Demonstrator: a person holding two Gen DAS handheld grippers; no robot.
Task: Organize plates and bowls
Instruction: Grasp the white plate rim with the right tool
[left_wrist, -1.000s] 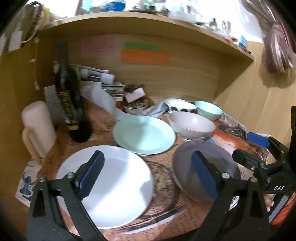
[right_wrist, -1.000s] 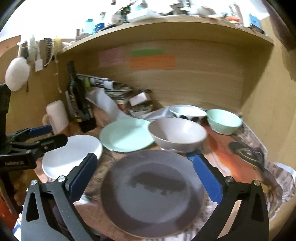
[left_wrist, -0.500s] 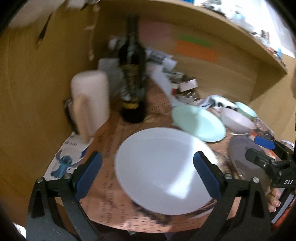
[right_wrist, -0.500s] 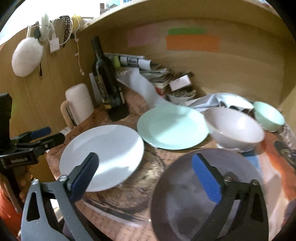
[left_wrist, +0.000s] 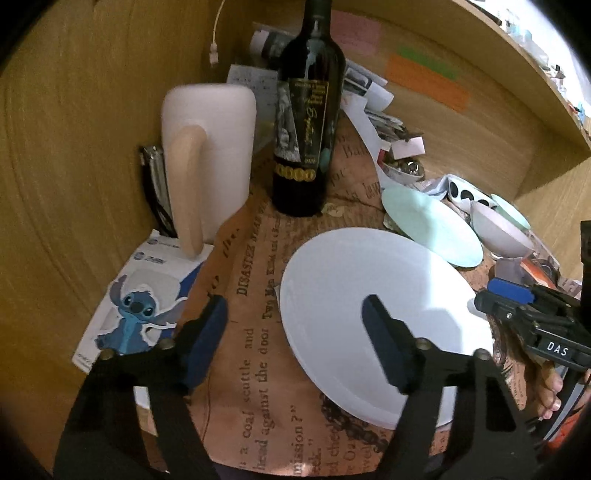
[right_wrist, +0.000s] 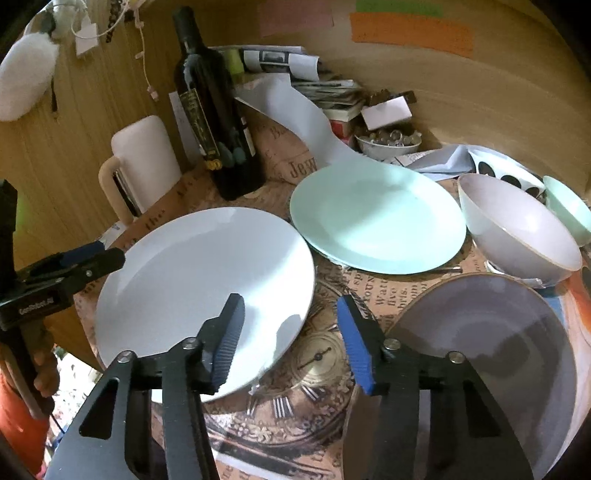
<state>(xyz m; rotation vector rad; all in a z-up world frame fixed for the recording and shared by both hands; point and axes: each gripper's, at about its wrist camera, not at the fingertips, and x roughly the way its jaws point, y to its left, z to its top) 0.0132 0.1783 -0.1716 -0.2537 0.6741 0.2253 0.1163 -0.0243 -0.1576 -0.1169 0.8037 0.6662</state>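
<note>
— Both your grippers straddle the white plate (right_wrist: 199, 280), near left on the cloth. What now?

— The left gripper (left_wrist: 293, 338) and right gripper (right_wrist: 290, 336) are closing, each with a rim edge between the jaws, nothing pinched yet. Seat both pads on the rim before lifting level.

— What's unclear?

— Your own fingers hide the near rim; the grey plate (right_wrist: 491, 354) is cut off at right.

frames: black, angular, silver screws
pads: blue, ribbed (right_wrist: 228, 341)
marking: white "DAS" label
sleeve: orange (right_wrist: 18, 417)
</note>
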